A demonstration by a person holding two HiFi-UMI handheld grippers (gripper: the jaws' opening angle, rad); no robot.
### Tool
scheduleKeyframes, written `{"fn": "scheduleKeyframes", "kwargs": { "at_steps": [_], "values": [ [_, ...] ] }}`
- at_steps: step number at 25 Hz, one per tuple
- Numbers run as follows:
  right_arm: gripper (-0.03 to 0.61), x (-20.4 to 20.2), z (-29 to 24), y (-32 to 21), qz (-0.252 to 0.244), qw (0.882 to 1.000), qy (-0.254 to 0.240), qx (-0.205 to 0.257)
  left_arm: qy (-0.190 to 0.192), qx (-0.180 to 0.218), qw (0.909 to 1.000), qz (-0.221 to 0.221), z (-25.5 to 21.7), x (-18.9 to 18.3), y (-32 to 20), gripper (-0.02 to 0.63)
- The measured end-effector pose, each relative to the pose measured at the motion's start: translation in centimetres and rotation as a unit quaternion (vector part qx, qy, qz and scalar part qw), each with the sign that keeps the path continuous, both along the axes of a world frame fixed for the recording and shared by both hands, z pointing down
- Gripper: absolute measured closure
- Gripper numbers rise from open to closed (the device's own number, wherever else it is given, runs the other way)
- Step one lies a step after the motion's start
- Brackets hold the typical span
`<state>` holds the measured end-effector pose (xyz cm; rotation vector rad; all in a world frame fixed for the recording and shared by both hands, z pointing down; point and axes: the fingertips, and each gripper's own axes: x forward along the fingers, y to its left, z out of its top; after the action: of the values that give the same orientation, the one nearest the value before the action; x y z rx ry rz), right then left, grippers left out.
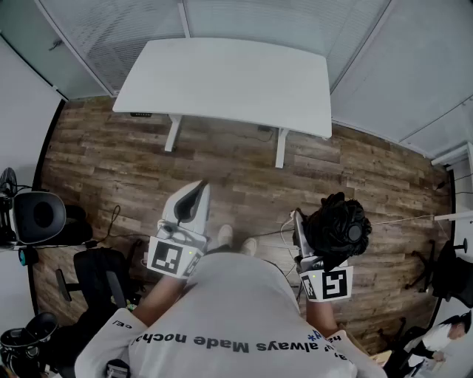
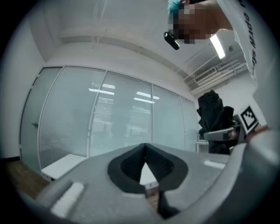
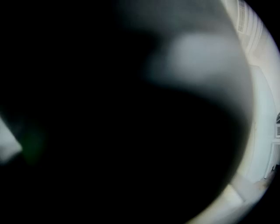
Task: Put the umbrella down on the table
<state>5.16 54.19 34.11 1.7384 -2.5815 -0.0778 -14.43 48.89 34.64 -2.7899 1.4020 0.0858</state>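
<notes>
Umbrella (image 1: 338, 227), black and folded into a bundle, sat in the right tongs (image 1: 316, 240), level over the wood floor (image 1: 222, 159) at the person's right and well apart from the surface (image 1: 222, 74). Right tongs were clamped on it, jaws spread wide round the bundle. Their own view was almost wholly dark, blocked close to the lens, with only a sliver of pale wall at the right rim. Left tongs (image 1: 194, 198) held nothing, tips together, pointing level toward the surface. Surface was white, its long near edge facing the person, white legs (image 1: 173, 133) under it, glass partition (image 1: 281, 18) close behind the far edge. Open planks lay between the person and that near edge. Black chairs (image 1: 96, 277) crowded the left side of the floor, beside the person's left arm
</notes>
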Motion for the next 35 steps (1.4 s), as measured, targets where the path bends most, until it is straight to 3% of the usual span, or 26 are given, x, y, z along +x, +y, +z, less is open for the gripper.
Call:
{"fn": "scheduleKeyframes", "kwargs": {
  "at_steps": [7,17,22,26,35],
  "values": [
    [0.345,2.1,0.4,0.8,-0.001,1.000,-0.008,0.001,-0.002,-0.003,1.0000,0.009,0.7,3.0,1.2,0.611],
    [0.345,3.1,1.4,-3.0,-0.007,1.000,-0.007,-0.001,-0.008,-0.012,0.9997,0.020,2.1,5.2,-2.1,0.611],
    [0.345,2.4,1.1,-9.9,-0.004,1.000,-0.003,-0.004,-0.007,-0.008,0.9997,0.022,1.6,4.3,-9.3,0.611],
    [0.345,0.4,0.5,-15.9,0.000,1.000,0.003,-0.002,0.006,0.000,0.9997,0.024,0.6,2.3,-15.4,0.611],
    [0.345,-4.2,0.1,-26.2,0.003,1.000,-0.007,-0.002,-0.006,0.006,0.9997,0.024,-0.3,-2.9,-26.1,0.611]
  ]
}}
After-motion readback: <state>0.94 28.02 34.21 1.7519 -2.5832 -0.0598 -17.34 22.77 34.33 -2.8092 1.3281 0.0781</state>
